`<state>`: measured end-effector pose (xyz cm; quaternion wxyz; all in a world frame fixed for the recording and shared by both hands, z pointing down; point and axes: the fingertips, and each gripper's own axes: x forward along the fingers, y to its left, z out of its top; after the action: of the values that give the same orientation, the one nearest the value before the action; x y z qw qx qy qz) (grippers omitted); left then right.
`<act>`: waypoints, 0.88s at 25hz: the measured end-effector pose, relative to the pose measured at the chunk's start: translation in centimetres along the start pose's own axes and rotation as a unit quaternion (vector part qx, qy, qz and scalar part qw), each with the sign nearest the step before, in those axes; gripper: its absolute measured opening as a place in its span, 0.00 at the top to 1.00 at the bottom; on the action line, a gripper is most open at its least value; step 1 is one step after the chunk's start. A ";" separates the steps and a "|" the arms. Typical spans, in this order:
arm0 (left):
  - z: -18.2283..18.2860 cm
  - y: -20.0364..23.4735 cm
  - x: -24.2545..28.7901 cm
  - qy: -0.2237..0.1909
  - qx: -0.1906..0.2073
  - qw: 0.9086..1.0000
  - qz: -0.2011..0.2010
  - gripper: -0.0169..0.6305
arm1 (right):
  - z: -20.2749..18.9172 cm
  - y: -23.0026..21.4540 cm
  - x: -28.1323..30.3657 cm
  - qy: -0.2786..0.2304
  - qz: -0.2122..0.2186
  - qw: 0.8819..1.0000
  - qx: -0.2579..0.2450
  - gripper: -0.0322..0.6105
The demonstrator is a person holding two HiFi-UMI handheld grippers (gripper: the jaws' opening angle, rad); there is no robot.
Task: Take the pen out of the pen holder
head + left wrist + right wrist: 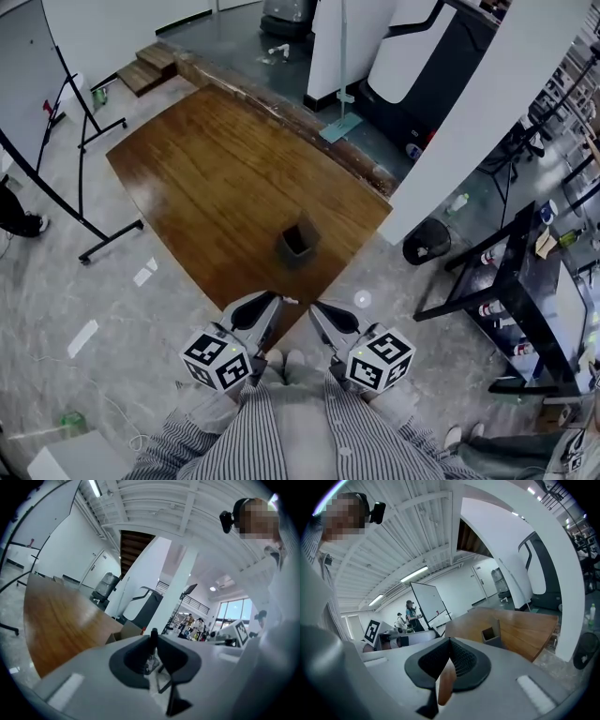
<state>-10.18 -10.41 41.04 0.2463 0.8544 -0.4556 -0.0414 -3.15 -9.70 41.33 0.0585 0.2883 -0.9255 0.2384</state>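
Note:
A dark square pen holder [298, 242] stands near the near corner of the brown wooden table [216, 178]; its opening looks empty. My left gripper [278, 300] hovers over the table's near corner, short of the holder, shut on a thin pen [153, 635] whose black tip pokes up between the pads; a small pale bit of the pen [291, 301] shows at the jaw tips. My right gripper [315, 306] is beside it, jaws together with nothing in them. From the right gripper [450, 643], the holder [491, 634] lies ahead and to the right.
A whiteboard on a wheeled stand [56, 112] is left of the table. A white pillar [487, 122], a black bin [427, 240] and a dark shelf rack [516, 291] stand to the right. The person's striped sleeves [281, 431] fill the bottom edge.

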 end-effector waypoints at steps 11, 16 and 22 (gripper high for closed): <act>-1.5 -0.7 0.2 0.026 -0.001 1.000 0.002 0.90 | -0.9 0.5 0.7 0.024 0.002 1.000 -0.010 0.95; -2.1 -0.7 0.5 0.033 -0.006 0.999 0.004 0.90 | -1.1 0.3 0.8 0.030 -0.003 0.999 -0.012 0.95; -2.4 -0.7 0.8 0.042 -0.010 0.999 -0.003 0.90 | -1.5 -0.1 1.0 0.043 -0.011 0.999 -0.013 0.95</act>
<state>-8.41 -9.81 42.97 0.2735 0.8544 -0.4418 -0.0104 -3.97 -9.58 42.95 0.1045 0.2876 -0.9219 0.2378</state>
